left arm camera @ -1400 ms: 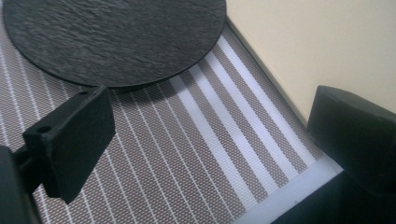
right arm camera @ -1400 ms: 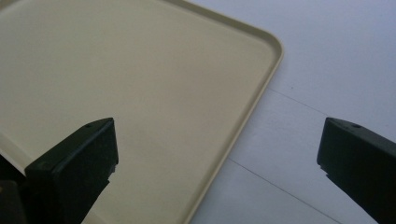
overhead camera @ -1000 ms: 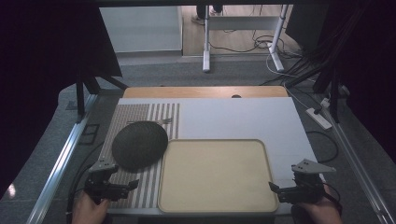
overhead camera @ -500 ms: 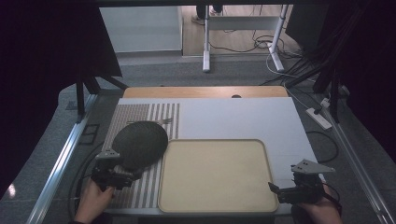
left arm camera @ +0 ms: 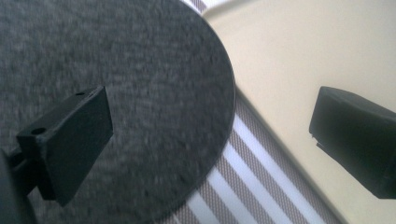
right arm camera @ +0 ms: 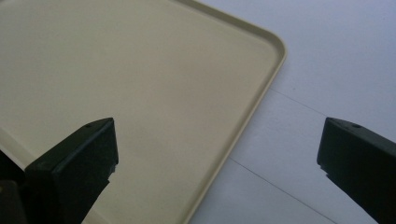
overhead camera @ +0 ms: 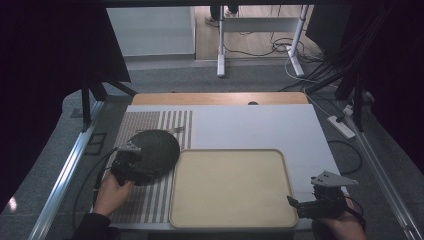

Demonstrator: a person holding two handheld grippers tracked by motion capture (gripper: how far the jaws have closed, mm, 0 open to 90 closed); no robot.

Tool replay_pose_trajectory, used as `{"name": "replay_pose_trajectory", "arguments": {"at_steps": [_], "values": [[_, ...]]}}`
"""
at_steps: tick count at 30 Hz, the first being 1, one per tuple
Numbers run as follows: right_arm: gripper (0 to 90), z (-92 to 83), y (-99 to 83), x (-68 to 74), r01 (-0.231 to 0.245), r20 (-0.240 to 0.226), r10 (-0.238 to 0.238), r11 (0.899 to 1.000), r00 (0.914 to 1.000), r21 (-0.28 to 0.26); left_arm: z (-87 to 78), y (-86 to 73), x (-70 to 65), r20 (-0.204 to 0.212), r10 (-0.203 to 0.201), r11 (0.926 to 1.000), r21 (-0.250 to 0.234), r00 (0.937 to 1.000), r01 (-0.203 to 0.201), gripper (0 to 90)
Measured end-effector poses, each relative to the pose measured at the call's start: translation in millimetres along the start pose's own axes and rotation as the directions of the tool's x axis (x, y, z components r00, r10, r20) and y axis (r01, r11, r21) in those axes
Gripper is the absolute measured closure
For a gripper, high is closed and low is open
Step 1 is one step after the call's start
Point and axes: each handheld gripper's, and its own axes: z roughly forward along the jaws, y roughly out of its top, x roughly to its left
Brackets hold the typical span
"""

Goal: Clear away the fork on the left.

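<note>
A dark grey round felt mat (overhead camera: 157, 149) (left arm camera: 140, 93) lies on the striped placemat (overhead camera: 150, 200) at the table's left. A beige tray (overhead camera: 232, 220) (right arm camera: 140, 93) rests empty at the front middle. My left gripper (overhead camera: 145, 172) (left arm camera: 210, 135) hovers open over the mat's front edge, one jaw above the mat and the other above the tray's left rim. My right gripper (overhead camera: 295, 202) (right arm camera: 217, 163) stays open at the tray's front right corner, its jaws astride the tray's rim.
A white sheet (overhead camera: 260, 127) covers the table behind and to the right of the tray. A wooden table edge (overhead camera: 220, 98) runs along the back. Cables and a power strip (overhead camera: 341, 126) lie on the floor at the right.
My left gripper has moved forward and to the right, from the front left corner onto the round mat's edge. The right gripper has stayed put.
</note>
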Motion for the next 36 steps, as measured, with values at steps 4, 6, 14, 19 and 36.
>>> {"name": "replay_pose_trajectory", "arguments": {"at_steps": [4, 6, 14, 19, 36], "values": [[0.0, 0.0, 0.0, -0.1, 0.000, -0.001, 0.000, 1.000, 1.0000, 0.000, 7.6, 12.8, 2.6, 0.008, 0.007, 1.0000, -0.005, 0.9999, -0.007, 0.5], [0.0, 0.0, -0.1, -0.1, 0.000, -0.002, 0.000, 1.000, 1.0000, 0.000, 13.1, 18.9, 3.9, 0.007, 0.015, 0.9999, 0.005, 0.9999, -0.015, 0.5], [0.0, 0.1, -0.1, -0.3, 0.000, -0.002, 0.000, 1.000, 1.0000, 0.001, 30.7, 38.9, 8.1, -0.005, 0.040, 0.9988, 0.028, 0.9992, -0.040, 0.6], [0.0, 0.1, -0.2, -0.5, -0.001, -0.005, 0.001, 1.000, 1.0000, -0.002, 38.7, 48.5, 11.1, -0.014, 0.043, 0.9986, 0.031, 0.9990, -0.042, 0.9], [0.0, 0.3, -0.1, -0.3, 0.003, -0.007, -0.003, 1.000, 1.0000, 0.002, 71.3, 74.4, 23.7, 0.000, 0.071, 0.9957, 0.060, 0.9975, -0.070, 0.2]]}}
